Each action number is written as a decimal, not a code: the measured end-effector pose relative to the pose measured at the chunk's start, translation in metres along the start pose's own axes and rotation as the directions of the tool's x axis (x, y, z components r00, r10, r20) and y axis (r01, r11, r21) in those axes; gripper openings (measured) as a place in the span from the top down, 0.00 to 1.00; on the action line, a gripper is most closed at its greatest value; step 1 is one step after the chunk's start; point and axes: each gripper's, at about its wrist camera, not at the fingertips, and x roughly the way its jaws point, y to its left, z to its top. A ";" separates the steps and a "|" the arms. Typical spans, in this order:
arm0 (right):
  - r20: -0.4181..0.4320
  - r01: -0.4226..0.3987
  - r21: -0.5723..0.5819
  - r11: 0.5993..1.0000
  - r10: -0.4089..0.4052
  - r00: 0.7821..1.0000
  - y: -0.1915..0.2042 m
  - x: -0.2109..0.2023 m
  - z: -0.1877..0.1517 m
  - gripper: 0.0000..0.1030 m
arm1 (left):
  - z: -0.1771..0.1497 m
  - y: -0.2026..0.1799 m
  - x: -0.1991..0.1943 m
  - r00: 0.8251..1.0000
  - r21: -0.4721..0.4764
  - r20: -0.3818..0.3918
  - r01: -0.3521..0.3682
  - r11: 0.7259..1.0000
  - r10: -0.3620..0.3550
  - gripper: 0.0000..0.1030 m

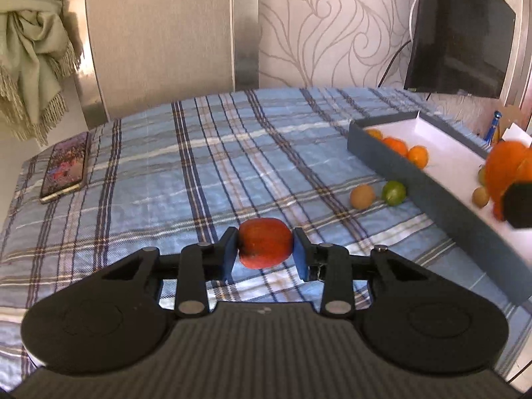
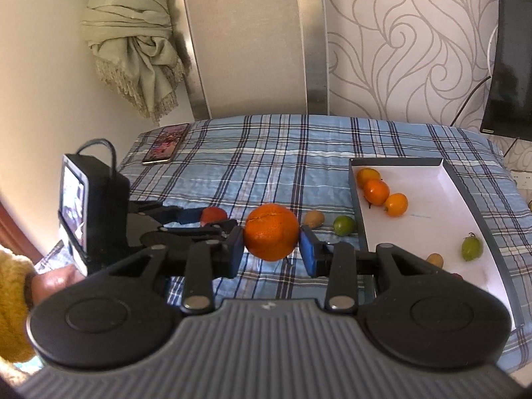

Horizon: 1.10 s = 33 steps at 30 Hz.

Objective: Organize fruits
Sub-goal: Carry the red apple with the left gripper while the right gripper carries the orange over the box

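- Left wrist view: your left gripper [image 1: 265, 249] clamps the red fruit [image 1: 265, 247] above the plaid cloth [image 1: 199, 166], long axis running pad to pad.
- Your right gripper [image 2: 272, 242] grips the orange [image 2: 272, 232], left of the tray [image 2: 432, 199].

The plaid bed [image 2: 266, 153] lies bare across its middle and far side, giving open passage. A lime [image 2: 344, 225] and a brown fruit [image 2: 314, 218] sit just beside the tray's [image 2: 355, 196] near wall, and a phone [image 2: 165, 148] occupies the far left corner.

Blue plaid cloth [image 1: 199, 166], orange fruit [image 2: 272, 232], white tray [image 2: 432, 206].
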 end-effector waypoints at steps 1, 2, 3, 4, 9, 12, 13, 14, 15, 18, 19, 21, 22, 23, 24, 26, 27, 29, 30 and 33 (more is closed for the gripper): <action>0.000 -0.004 -0.002 1.000 0.004 1.000 0.000 -0.001 0.000 0.62 | 0.001 -0.001 -0.003 1.000 0.000 0.005 -0.002 1.000 0.002 0.61; 0.000 -0.008 -0.004 1.000 0.008 1.000 -0.001 -0.002 0.000 0.62 | 0.003 -0.003 -0.007 1.000 -0.001 0.009 -0.005 1.000 0.005 0.61; 0.000 -0.014 -0.006 1.000 0.014 1.000 -0.001 -0.003 -0.001 0.62 | 0.003 -0.004 -0.010 1.000 -0.004 0.011 -0.010 1.000 0.010 0.61; -0.001 -0.019 -0.008 1.000 0.019 1.000 -0.002 -0.004 -0.001 0.62 | 0.004 -0.006 -0.012 1.000 -0.008 0.010 -0.016 1.000 0.016 0.61; -0.004 -0.040 -0.007 0.999 0.040 0.999 -0.006 -0.008 -0.006 0.62 | 0.002 -0.011 -0.023 0.999 -0.016 0.007 -0.039 0.999 0.039 0.61; -0.002 -0.054 -0.007 0.999 0.054 0.999 -0.009 -0.011 -0.008 0.62 | 0.001 -0.013 -0.027 0.999 -0.021 0.004 -0.053 0.998 0.053 0.61; -0.001 -0.059 -0.007 0.998 0.059 0.998 -0.010 -0.012 -0.008 0.62 | 0.000 -0.014 -0.029 0.998 -0.024 0.003 -0.057 0.998 0.057 0.61; -0.001 -0.062 -0.007 0.998 0.062 0.998 -0.010 -0.012 -0.008 0.62 | 0.000 -0.015 -0.030 0.998 -0.025 0.003 -0.061 0.998 0.061 0.61; 0.000 -0.066 -0.007 0.998 0.066 0.998 -0.011 -0.012 -0.009 0.62 | 0.000 -0.015 -0.031 0.998 -0.027 0.003 -0.067 0.997 0.067 0.61; 0.000 -0.083 -0.007 0.997 0.083 0.997 -0.013 -0.014 -0.011 0.62 | -0.001 -0.017 -0.035 0.997 -0.031 0.003 -0.080 0.996 0.080 0.61; 0.001 -0.086 -0.008 0.996 0.086 0.996 -0.013 -0.015 -0.011 0.62 | -0.001 -0.017 -0.036 0.996 -0.033 0.003 -0.085 0.996 0.085 0.61; 0.001 -0.094 -0.009 0.996 0.094 0.996 -0.014 -0.015 -0.012 0.62 | -0.002 -0.018 -0.038 0.996 -0.036 0.002 -0.091 0.995 0.091 0.61; 0.001 -0.099 -0.010 0.995 0.099 0.995 -0.014 -0.016 -0.012 0.62 | -0.002 -0.018 -0.039 0.995 -0.037 0.001 -0.096 0.995 0.096 0.61; 0.001 -0.103 -0.012 0.995 0.103 0.995 -0.014 -0.016 -0.013 0.62 | -0.002 -0.018 -0.040 0.995 -0.040 -0.002 -0.097 0.994 0.097 0.61; 0.001 -0.107 -0.014 0.994 0.107 0.994 -0.015 -0.016 -0.013 0.62 | -0.002 -0.019 -0.040 0.995 -0.042 -0.002 -0.099 0.994 0.099 0.61; 0.002 -0.114 -0.017 0.993 0.114 0.993 -0.016 -0.017 -0.013 0.62 | -0.001 -0.020 -0.042 0.994 -0.043 -0.001 -0.105 0.994 0.105 0.61; 0.003 -0.117 -0.017 0.993 0.117 0.993 -0.017 -0.018 -0.013 0.62 | 0.000 -0.021 -0.042 0.994 -0.043 0.000 -0.106 0.993 0.106 0.61; 0.005 -0.121 -0.018 0.993 0.121 0.993 -0.019 -0.019 -0.013 0.62 | 0.002 -0.024 -0.043 0.994 -0.041 0.004 -0.108 0.993 0.108 0.61; 0.006 -0.122 -0.018 0.992 0.122 0.992 -0.020 -0.020 -0.014 0.62 | 0.002 -0.025 -0.043 0.994 -0.040 0.006 -0.107 0.993 0.107 0.61; 0.010 -0.124 -0.017 0.992 0.124 0.992 -0.023 -0.021 -0.013 0.62 | 0.006 -0.031 -0.043 0.995 -0.037 0.013 -0.102 0.994 0.102 0.61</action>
